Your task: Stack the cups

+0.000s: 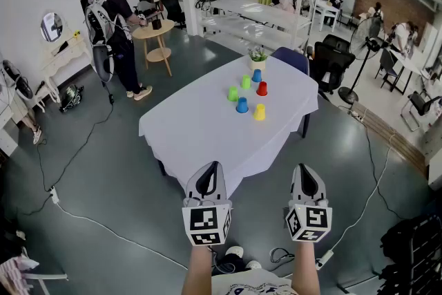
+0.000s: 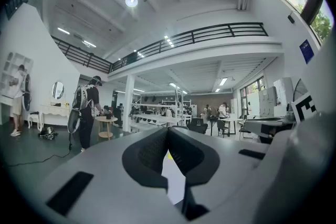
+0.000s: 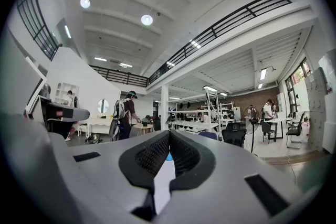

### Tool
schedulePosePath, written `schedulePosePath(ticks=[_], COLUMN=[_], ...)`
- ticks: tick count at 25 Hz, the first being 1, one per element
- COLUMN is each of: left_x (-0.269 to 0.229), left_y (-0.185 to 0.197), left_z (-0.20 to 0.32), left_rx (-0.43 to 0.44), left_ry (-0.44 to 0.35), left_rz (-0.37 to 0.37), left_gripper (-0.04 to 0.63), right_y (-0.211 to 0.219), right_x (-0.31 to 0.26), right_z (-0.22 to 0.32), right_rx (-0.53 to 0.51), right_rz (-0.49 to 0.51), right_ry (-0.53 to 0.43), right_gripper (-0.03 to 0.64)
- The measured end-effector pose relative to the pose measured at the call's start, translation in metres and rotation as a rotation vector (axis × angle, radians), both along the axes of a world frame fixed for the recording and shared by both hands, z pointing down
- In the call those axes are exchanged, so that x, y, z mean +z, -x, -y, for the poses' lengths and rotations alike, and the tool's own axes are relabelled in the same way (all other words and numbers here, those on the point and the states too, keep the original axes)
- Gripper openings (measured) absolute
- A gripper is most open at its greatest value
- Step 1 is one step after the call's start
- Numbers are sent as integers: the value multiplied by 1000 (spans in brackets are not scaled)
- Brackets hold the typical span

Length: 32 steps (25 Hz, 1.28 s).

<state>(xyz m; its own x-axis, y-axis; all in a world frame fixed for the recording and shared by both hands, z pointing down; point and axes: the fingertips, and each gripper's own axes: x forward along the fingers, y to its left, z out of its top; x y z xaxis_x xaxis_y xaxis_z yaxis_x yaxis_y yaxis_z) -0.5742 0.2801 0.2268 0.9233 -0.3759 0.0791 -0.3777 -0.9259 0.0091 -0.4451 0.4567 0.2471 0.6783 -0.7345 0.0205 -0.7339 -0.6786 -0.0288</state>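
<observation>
Six separate cups stand loosely grouped toward the far end of a table [image 1: 200, 135] covered in white cloth. They are a far blue cup [image 1: 256, 75], a far green cup [image 1: 246, 81], a red cup [image 1: 262, 88], a near green cup [image 1: 233, 94], a near blue cup [image 1: 242, 105] and a yellow cup [image 1: 259, 112]. None is stacked. They seem to sit mouth-down, though they are too small to be sure. A small potted plant [image 1: 257, 55] stands just beyond them, and a dark chair [image 1: 293, 60] is behind the far edge.

The left gripper [image 1: 212, 166] and the right gripper [image 1: 302, 168] are held side by side near the table's front corner, well apart from the cups. Each gripper view shows the jaws pressed together with nothing held. At the far left, a person with a backpack [image 1: 116, 27] stands beside a round wooden table [image 1: 156, 34].
</observation>
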Motion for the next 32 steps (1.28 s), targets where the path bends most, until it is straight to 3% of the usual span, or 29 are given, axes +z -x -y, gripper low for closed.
schedulePosePath(ticks=[14, 16, 23, 29, 32], left_x=[2, 3, 21, 35, 41], left_y=[-32, -39, -70, -113, -140], left_z=[36, 42, 54, 71, 78], left_rx=[5, 24, 97, 108, 98], left_ry=[2, 22, 74, 70, 78], left_rz=[-10, -24, -18, 6, 14], left_gripper=[14, 18, 256, 273, 272], right_y=[-31, -35, -54, -90, -117], right_x=[8, 9, 23, 40, 44], right_z=[28, 33, 47, 71, 80], right_rx=[14, 15, 35, 19, -1], right_rz=[44, 53, 59, 70, 70], right_ry=[-36, -43, -34, 1, 19], right_gripper=[11, 42, 172, 241, 242])
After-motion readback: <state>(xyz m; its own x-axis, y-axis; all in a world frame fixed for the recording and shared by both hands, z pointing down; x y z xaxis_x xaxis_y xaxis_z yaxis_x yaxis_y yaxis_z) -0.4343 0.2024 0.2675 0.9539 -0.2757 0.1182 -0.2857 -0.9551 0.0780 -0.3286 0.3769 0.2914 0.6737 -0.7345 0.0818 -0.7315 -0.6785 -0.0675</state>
